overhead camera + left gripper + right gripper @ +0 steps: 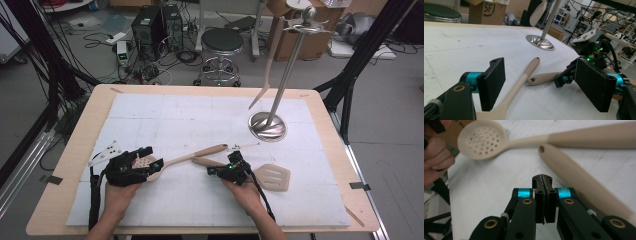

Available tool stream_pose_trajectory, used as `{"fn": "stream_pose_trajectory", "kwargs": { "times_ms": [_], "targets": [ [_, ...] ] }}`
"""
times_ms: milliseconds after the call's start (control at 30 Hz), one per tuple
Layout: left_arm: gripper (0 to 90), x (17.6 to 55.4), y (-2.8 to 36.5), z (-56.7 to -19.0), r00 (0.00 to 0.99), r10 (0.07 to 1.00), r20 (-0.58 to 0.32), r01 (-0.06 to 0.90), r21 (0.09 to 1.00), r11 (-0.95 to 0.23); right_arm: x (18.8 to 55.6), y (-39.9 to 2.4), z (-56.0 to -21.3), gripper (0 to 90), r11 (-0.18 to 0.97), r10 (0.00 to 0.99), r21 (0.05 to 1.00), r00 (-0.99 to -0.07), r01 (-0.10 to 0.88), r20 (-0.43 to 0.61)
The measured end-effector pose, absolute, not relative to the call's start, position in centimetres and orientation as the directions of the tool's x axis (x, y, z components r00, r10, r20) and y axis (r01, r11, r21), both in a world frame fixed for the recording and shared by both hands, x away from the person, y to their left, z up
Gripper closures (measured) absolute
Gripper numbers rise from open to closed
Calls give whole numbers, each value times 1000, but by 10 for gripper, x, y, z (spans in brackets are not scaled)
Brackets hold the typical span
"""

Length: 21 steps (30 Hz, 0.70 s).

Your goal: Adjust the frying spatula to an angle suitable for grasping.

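A beige skimmer spoon [200, 152] lies on the white mat, its perforated head [482, 142] at my left gripper [151, 159]. That gripper's jaws [540, 75] stand wide open on either side of the spoon's handle [524, 77], and the pads do not touch it. A slotted turner [274, 176] lies to the right, its handle [579, 180] pointing left. My right gripper [212, 171] hovers low just in front of that handle, pointing left. Its jaws [542, 178] are shut with nothing between them.
A steel utensil stand [267, 125] rises at the back right of the mat, with a beige spatula [267, 70] hanging from its top. The white mat [200, 115] covers most of the wooden table [75, 150]. A stool [221, 42] and computers stand beyond.
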State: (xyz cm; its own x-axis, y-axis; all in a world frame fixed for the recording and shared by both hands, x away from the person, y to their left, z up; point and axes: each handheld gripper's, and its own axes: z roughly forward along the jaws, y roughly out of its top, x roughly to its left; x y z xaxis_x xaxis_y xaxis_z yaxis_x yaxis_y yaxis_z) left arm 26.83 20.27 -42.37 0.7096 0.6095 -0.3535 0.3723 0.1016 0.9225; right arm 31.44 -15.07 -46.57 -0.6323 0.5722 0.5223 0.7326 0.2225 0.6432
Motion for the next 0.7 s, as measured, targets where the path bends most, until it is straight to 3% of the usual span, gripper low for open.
{"fn": "stream_pose_trajectory", "kwargs": {
  "times_ms": [167, 400, 700],
  "targets": [
    [250, 269, 202, -424, 711, 607, -354, 375, 922, 98, 316, -140, -466, 899, 296, 606, 615, -641, 731, 471],
    [251, 269, 202, -424, 709, 609, -355, 375, 921, 101, 322, -146, -468, 900, 253, 613, 594, -601, 764, 513],
    [255, 268, 203, -424, 710, 607, -356, 375, 921, 102, 323, -147, -466, 900, 257, 633, 592, -596, 764, 494]
  ]
}}
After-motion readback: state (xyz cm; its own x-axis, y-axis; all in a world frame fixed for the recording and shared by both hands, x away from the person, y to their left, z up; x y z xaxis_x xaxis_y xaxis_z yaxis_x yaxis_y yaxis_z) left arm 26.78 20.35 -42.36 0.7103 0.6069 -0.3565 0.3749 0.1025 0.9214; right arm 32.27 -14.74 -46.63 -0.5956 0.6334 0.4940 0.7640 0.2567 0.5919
